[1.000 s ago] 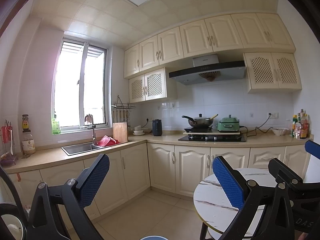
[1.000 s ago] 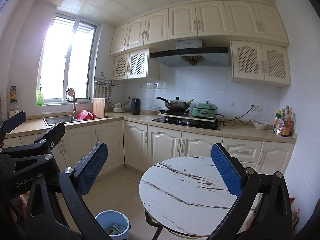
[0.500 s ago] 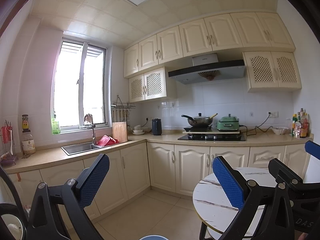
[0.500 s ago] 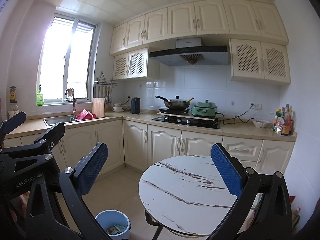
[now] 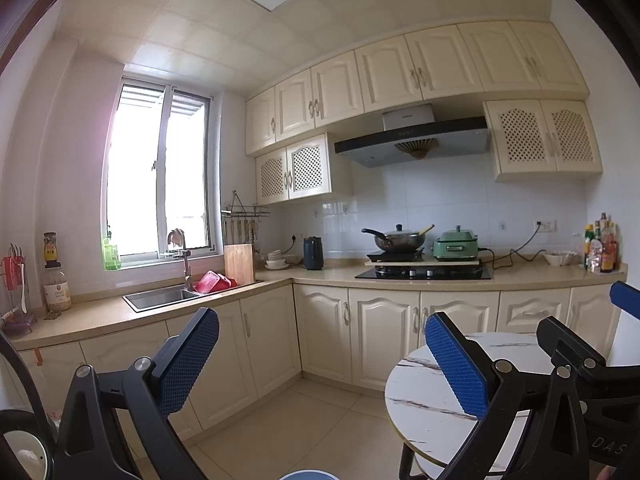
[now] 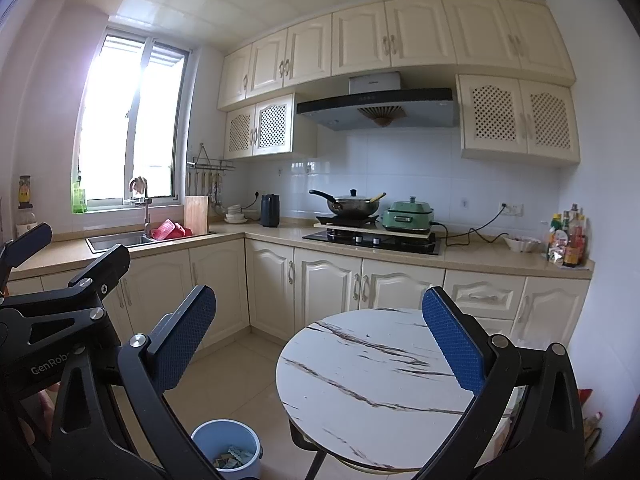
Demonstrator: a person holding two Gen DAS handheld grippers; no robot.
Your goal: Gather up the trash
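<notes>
A light blue trash bin (image 6: 227, 450) stands on the floor left of the round marble-top table (image 6: 372, 384); paper scraps lie inside it. Only its rim (image 5: 310, 475) shows at the bottom of the left wrist view. My left gripper (image 5: 320, 356) is open and holds nothing, raised over the floor in front of the base cabinets. My right gripper (image 6: 320, 336) is open too, with nothing between its blue pads, and hangs above the table's near left side. The table top (image 5: 432, 392) carries no trash that I can see. Each gripper shows at the edge of the other's view.
An L-shaped counter (image 6: 264, 234) runs along the far walls with a sink (image 6: 120, 240), cutting board, kettle (image 6: 270, 211), stove with a wok (image 6: 352, 204), a green cooker (image 6: 406, 215) and bottles (image 6: 568, 240) at the right end. Tiled floor (image 5: 304, 424) lies between cabinets and table.
Both views have drifted very slightly; the grippers stay open and hold nothing.
</notes>
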